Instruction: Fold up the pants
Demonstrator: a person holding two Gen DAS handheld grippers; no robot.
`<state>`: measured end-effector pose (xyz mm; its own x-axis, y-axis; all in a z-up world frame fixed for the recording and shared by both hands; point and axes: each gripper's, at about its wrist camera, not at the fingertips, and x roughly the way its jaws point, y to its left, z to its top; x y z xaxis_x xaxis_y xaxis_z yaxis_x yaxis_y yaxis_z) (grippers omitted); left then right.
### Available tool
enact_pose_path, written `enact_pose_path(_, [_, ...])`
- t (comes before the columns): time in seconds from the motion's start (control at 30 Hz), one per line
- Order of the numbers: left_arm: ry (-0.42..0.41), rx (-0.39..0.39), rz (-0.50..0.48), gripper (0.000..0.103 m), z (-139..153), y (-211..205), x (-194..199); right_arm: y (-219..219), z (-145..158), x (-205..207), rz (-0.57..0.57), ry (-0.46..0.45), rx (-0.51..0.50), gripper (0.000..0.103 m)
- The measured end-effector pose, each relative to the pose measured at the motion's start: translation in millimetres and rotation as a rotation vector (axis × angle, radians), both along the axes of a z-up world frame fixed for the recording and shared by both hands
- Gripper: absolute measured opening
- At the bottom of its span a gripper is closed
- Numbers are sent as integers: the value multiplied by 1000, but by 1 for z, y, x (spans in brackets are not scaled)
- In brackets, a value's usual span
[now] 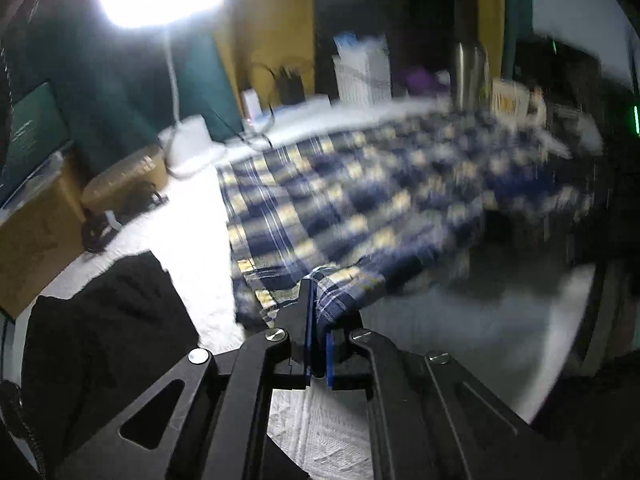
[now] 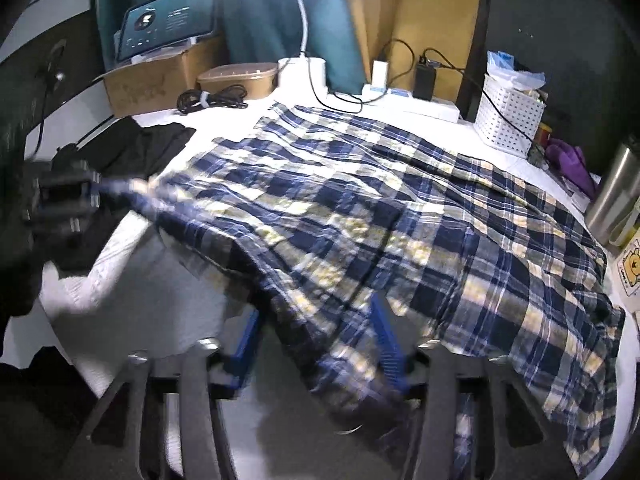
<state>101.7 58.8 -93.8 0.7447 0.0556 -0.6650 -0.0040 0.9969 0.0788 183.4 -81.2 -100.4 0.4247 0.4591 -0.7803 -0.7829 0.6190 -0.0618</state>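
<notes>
Blue, yellow and white plaid pants (image 2: 380, 208) lie spread over a white textured table cover (image 2: 140, 300). In the left wrist view my left gripper (image 1: 316, 296) is shut on a near edge of the plaid pants (image 1: 360, 192), and the pinched cloth bunches above its blue pads. From the right wrist view that left gripper (image 2: 94, 190) sits at the far left, lifting a corner of the fabric off the table. My right gripper (image 2: 318, 340) stands open at the near edge. Its blue pads (image 2: 248, 336) are wide apart, with a fold of the pants hanging loosely between them.
A black garment (image 2: 132, 148) lies at the left of the table. Along the back are a cardboard box (image 2: 160, 76), a coiled cable (image 2: 212, 100), a lamp base (image 2: 300, 68) and a power strip (image 2: 416, 106). A white basket (image 2: 508, 116) and a steel bottle (image 2: 612, 196) stand at the right.
</notes>
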Motion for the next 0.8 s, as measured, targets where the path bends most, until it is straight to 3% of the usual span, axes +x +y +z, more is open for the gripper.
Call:
enact_pose_path(0.03, [-21,-24,6,3,7,2,-2,0,0,-6,1,-24,11,102])
enact_pose_path(0.1, [-59,-74,4,3,22,5,-4,2,-1,-16,15,-59,23,103])
enact_pose_path(0.33, [-142,-111,-8,2,57,0,-6,-10,-20,-11,-76,-129,-11,103])
enact_pose_path(0.6, [-178,-109,32,2,77,0,-11,-96,-27,24,-305,-177,-31,102])
enact_pose_path(0.73, [-181,-91,49,2,81,0,-11,-148,-29,39,-411,-168,-44,90])
enact_pose_path(0.77, [-184,-85,50,2,82,-1,-11,-159,-28,42,-428,-158,-27,85])
enact_pose_path(0.8, [-186,-85,50,2,82,-2,-12,-170,-26,45,-451,-146,-11,71])
